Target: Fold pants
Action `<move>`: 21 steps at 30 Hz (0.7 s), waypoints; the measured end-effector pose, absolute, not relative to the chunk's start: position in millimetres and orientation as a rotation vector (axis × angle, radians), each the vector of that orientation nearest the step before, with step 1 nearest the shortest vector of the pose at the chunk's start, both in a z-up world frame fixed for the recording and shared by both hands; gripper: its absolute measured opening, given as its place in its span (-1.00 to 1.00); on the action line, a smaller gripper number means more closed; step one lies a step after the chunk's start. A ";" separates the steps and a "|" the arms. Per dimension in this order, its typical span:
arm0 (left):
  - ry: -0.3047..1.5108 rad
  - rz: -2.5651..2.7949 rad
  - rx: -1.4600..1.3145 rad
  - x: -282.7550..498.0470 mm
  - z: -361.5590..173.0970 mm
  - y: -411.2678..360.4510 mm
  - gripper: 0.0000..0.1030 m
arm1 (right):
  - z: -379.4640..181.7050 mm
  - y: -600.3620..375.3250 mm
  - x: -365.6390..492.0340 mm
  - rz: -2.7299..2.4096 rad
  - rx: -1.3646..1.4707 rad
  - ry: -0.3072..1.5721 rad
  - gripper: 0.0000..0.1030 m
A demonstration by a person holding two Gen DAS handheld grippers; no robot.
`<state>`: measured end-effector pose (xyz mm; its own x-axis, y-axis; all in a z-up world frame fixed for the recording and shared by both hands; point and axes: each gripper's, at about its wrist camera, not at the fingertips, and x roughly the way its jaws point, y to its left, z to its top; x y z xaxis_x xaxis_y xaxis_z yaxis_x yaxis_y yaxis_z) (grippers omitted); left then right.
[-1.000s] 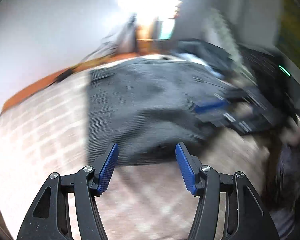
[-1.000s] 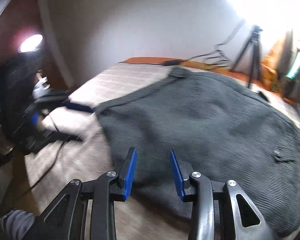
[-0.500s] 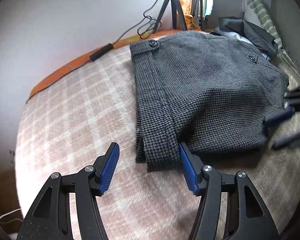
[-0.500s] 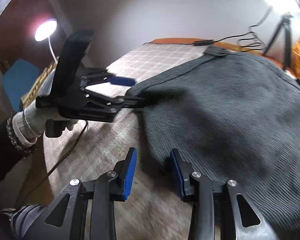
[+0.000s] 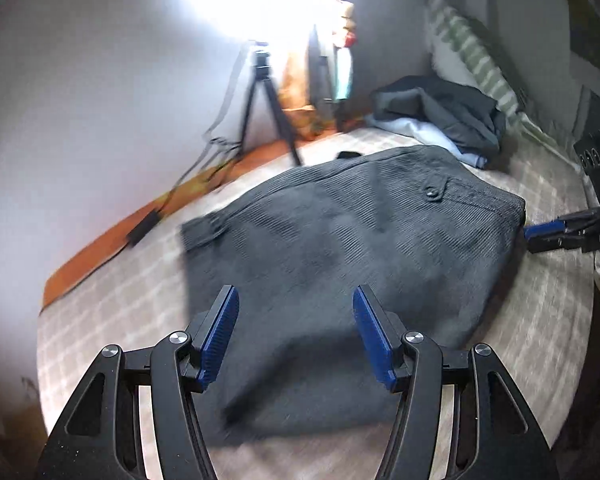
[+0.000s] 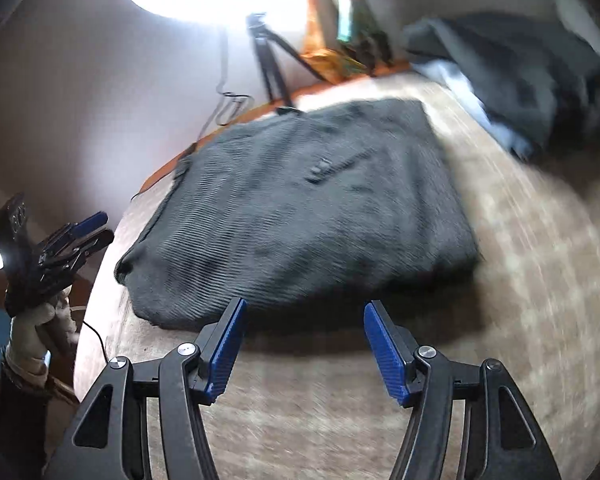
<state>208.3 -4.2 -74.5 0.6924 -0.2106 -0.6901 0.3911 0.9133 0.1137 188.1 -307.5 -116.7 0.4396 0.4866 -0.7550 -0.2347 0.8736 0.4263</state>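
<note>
The grey checked pants (image 5: 340, 264) lie folded in a flat bundle on the checked bedspread (image 5: 112, 312); they also show in the right wrist view (image 6: 300, 220). My left gripper (image 5: 294, 332) is open and empty, hovering over the near edge of the bundle. My right gripper (image 6: 304, 346) is open and empty, just in front of the bundle's near edge. The right gripper shows at the right edge of the left wrist view (image 5: 560, 232), beside the bundle. The left gripper shows at the far left of the right wrist view (image 6: 76, 236).
A pile of dark and pale blue clothes (image 5: 440, 116) and a striped pillow (image 5: 472, 56) lie at the far end of the bed. A tripod (image 5: 268, 104) with cables stands by the wall under a bright lamp. The orange bed frame (image 5: 100, 256) runs along the wall.
Both grippers have pulled back from the pants and swung round; the right gripper's jaws have opened wider. The pants lie still in a bundle.
</note>
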 end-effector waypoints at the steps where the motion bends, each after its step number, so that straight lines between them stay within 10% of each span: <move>1: 0.735 -0.350 0.267 214.5 -77.0 -13.7 0.16 | -120.7 -312.4 190.3 0.446 0.298 1.035 0.25; 11: 0.830 -0.286 0.436 247.3 -149.6 -63.1 0.18 | -150.6 -343.4 217.9 0.346 0.664 1.004 0.24; 21: 0.734 -0.246 0.352 258.4 -89.0 -60.4 0.17 | -154.3 -352.7 217.9 0.240 0.809 0.948 0.22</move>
